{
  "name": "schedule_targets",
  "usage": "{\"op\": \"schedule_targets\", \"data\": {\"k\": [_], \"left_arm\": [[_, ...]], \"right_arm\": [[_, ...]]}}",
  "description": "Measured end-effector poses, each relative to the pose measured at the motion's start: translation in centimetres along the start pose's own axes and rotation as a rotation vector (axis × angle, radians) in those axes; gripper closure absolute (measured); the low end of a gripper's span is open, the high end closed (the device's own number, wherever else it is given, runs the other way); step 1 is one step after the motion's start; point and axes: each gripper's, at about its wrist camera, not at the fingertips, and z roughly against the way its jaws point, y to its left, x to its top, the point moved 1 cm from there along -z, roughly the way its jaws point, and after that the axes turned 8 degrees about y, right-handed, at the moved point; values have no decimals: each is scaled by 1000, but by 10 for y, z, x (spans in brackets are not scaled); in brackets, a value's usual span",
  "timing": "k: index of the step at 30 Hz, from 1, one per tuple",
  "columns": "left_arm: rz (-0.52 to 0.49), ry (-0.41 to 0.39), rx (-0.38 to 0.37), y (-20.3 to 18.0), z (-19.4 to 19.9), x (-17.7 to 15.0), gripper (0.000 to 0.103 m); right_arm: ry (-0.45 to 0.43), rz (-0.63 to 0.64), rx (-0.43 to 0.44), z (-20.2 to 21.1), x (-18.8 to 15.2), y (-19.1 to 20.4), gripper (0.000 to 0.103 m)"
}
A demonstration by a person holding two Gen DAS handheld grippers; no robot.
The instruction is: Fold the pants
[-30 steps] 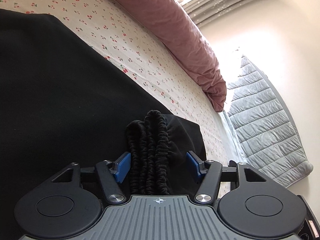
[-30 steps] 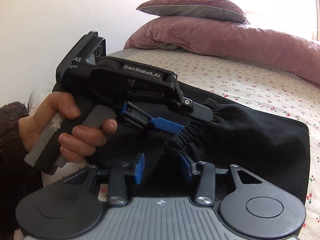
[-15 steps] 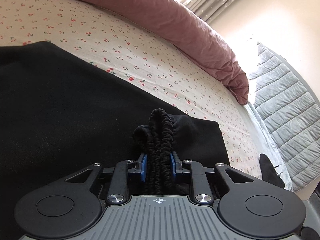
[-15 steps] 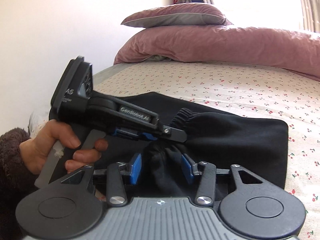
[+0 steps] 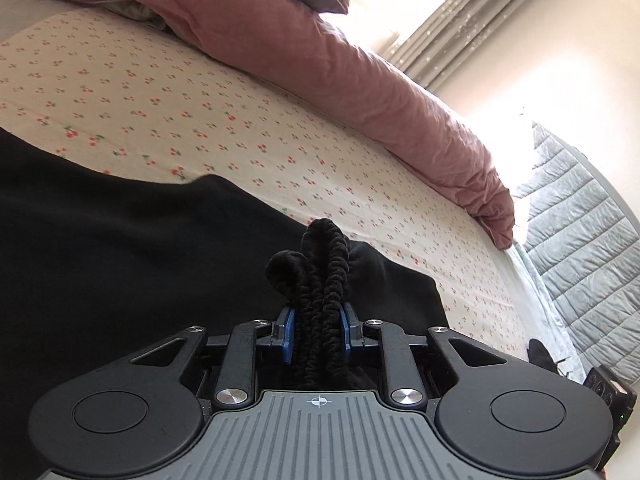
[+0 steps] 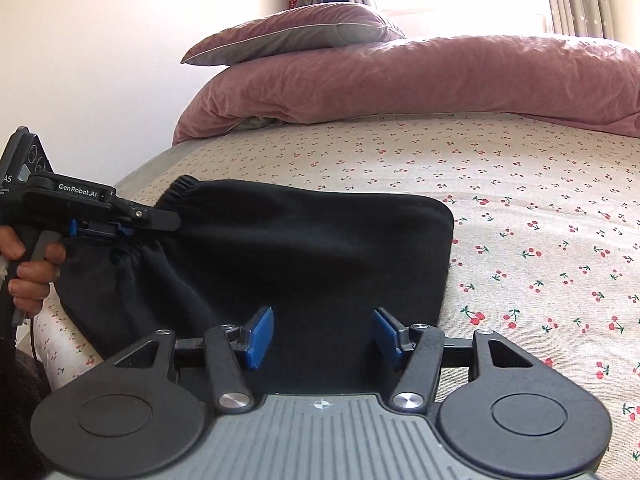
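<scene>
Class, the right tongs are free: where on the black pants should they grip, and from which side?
Probably the near folded edge of the black pants, approached low from the bed's front. It lies flat between the open right tongs; the left tongs grip the bunched waistband.

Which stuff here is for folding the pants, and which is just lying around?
For the job:
black pants
left gripper, shut on the elastic waistband
right gripper, open over the pants

Just lying about:
pink duvet
pillow
cherry-print sheet
grey quilted cover
</scene>
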Motion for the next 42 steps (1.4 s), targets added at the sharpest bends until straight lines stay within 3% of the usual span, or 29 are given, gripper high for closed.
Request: {"op": "schedule_targets", "data": {"k": [15, 23, 30, 34, 36, 37, 38, 40, 42], "left_arm": [[127, -147, 159, 79, 73, 19, 84], [157, -210, 341, 102, 97, 21, 84], [127, -181, 492, 110, 86, 19, 81], [93, -170, 556, 107, 81, 18, 72], [64, -230, 598, 98, 90, 14, 53], [43, -268, 618, 91, 93, 12, 35], [14, -306, 632, 82, 97, 10, 26], [-50, -347, 625, 68, 98, 9, 22], [-98, -328, 572, 56, 91, 9, 19]], "right_arm": [[3, 111, 104, -43, 25, 44, 41], [18, 165, 146, -58, 32, 58, 40], [23, 168, 155, -62, 36, 58, 39], [25, 180, 152, -62, 35, 58, 37], [13, 188, 144, -59, 35, 58, 35], [5, 189, 140, -57, 35, 58, 35], [-1, 188, 137, -56, 37, 57, 35], [-12, 182, 128, -55, 38, 55, 35], [-19, 184, 119, -56, 39, 54, 34]]}}
